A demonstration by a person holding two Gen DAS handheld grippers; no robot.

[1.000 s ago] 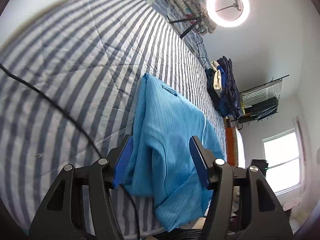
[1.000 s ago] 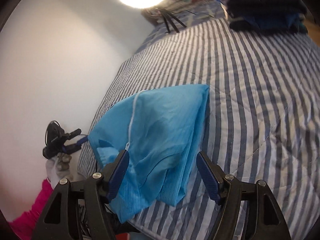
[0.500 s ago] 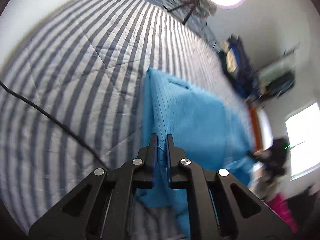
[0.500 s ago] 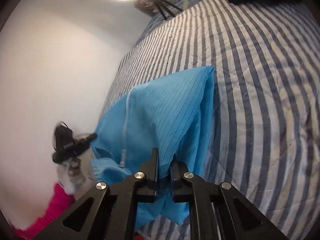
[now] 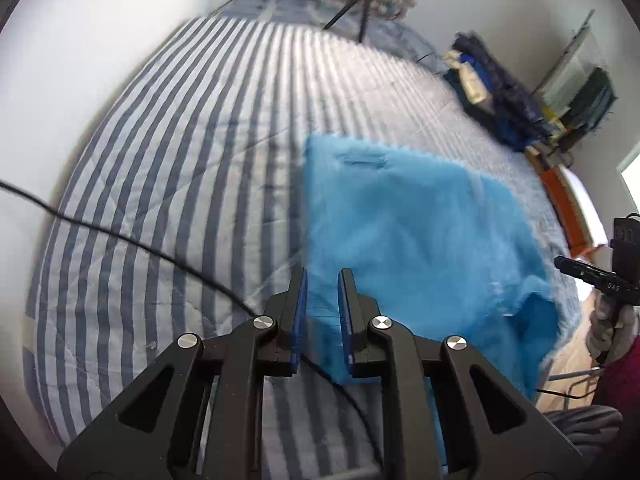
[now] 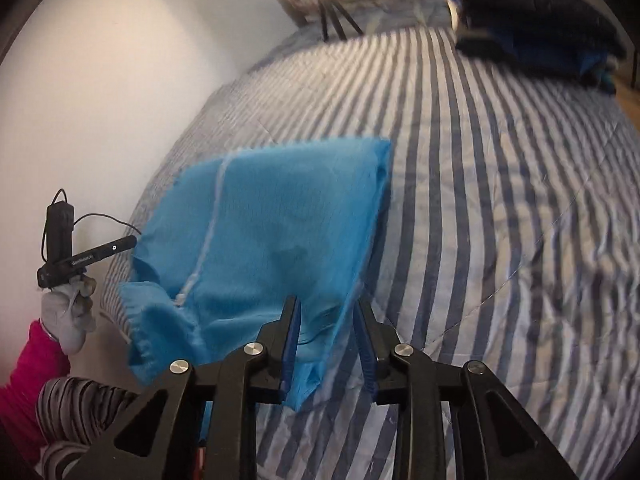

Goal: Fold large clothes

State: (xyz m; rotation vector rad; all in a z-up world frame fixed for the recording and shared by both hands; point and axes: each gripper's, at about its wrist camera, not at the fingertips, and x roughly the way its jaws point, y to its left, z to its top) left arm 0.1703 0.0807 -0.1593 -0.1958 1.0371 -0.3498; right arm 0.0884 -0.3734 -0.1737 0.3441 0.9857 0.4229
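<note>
Left claw (image 5: 322, 280) in the left wrist view has its blue-padded jaws parted by a narrow gap, with the near corner of the blue garment (image 5: 420, 240) showing between them; whether the pads touch the cloth cannot be told. That garment lies folded on the striped bed (image 5: 168, 184), a flat rectangle with a small slit pocket near its far edge, its right side spilling over the bed's edge in a gathered cuff. A black cable (image 5: 120, 240) runs across the quilt. The picture is motion-blurred.

From the right wrist view, the right claw (image 6: 326, 312) stands open, its jaws apart over the garment's (image 6: 280, 220) near edge, where loose cloth hangs between them off the bed (image 6: 500, 200). A pale zipper line runs down the cloth, and an elastic cuff droops at the left. Dark folded clothes (image 6: 536, 28) sit at the bed's far end.
</note>
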